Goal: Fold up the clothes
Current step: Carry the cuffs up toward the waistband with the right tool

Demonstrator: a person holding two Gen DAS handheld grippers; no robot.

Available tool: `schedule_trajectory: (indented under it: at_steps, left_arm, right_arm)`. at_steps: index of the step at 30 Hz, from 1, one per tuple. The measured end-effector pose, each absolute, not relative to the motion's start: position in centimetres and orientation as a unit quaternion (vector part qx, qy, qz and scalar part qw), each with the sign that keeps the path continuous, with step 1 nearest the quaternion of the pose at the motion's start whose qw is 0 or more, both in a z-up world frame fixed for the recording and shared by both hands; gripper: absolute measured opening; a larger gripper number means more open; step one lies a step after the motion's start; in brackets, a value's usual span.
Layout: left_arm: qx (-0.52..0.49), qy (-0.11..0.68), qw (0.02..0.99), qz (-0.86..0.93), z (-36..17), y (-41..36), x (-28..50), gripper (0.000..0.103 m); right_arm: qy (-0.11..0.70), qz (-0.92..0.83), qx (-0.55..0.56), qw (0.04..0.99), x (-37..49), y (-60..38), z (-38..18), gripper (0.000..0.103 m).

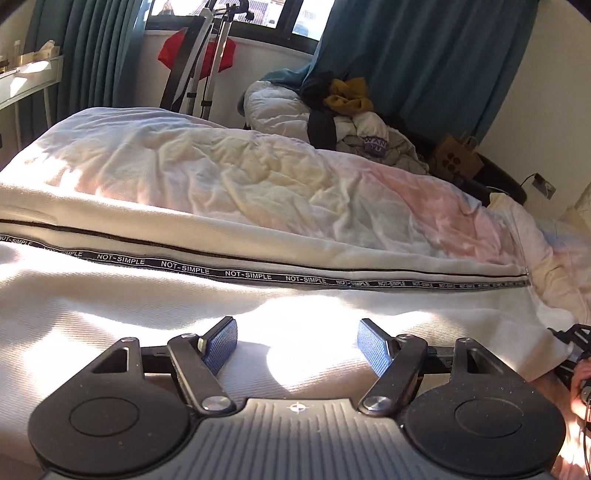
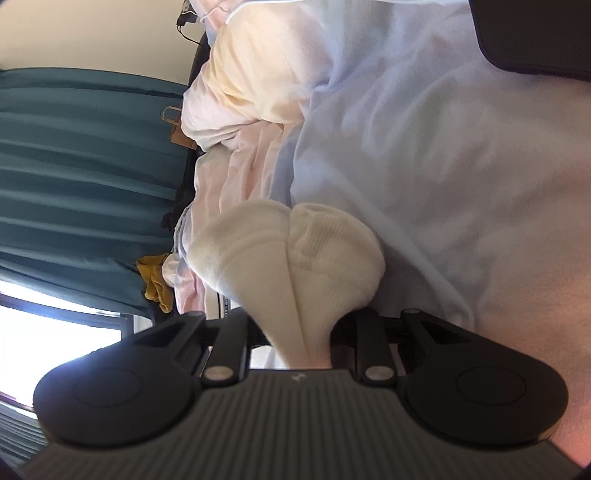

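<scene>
My left gripper (image 1: 297, 345) hovered open over the white garment (image 1: 184, 306); my right gripper (image 2: 301, 347) pinched its ribbed cuff (image 2: 295, 258).

- A bed (image 1: 229, 173) is covered by a rumpled quilt in pale pink, yellow and white, and strong sunlight is thrown across it in bright patches.
- A window (image 1: 236, 14) with a dark frame is set in the far wall above a white sill.
- Teal curtains (image 1: 424, 62) are hung at both sides of it.
- A white desk (image 1: 26, 81) is seen at the left edge.
- A metal stand (image 1: 207, 62) is propped under the window, with a red cloth (image 1: 173, 50) behind it.
- A heap of clothes (image 1: 354, 114) is piled at the bed's far end.
- A brown paper bag (image 1: 458, 157) is placed near a wall socket (image 1: 545, 184).
- The walls are painted cream.
</scene>
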State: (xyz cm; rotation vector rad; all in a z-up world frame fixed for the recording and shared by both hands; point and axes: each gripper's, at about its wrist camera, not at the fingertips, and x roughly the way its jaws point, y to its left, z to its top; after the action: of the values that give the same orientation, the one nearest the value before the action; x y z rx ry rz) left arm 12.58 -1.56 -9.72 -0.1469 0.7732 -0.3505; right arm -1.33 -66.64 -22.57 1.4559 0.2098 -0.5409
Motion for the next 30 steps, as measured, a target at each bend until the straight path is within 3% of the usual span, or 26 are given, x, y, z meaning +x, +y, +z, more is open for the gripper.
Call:
schedule_trajectory:
  at_steps: [8,18,30]
  left_arm:
    - [-0.041,0.379,0.911,-0.158,-11.4,-1.7,13.7,0.072]
    - [-0.057,0.373,0.91,-0.171,-10.3,-1.0,14.0,0.073]
    - [-0.129,0.321,0.919,-0.187,-7.8,3.0,14.5,0.073]
  right_arm:
    - [0.075,-0.234,0.589,0.77,-0.8,-65.7,-19.1,0.019]
    - [0.028,-0.187,0.417,0.889,0.8,-60.1,-9.4,0.018]
    - [0.003,-0.08,0.229,0.97,3.3,-46.0,2.3,0.016]
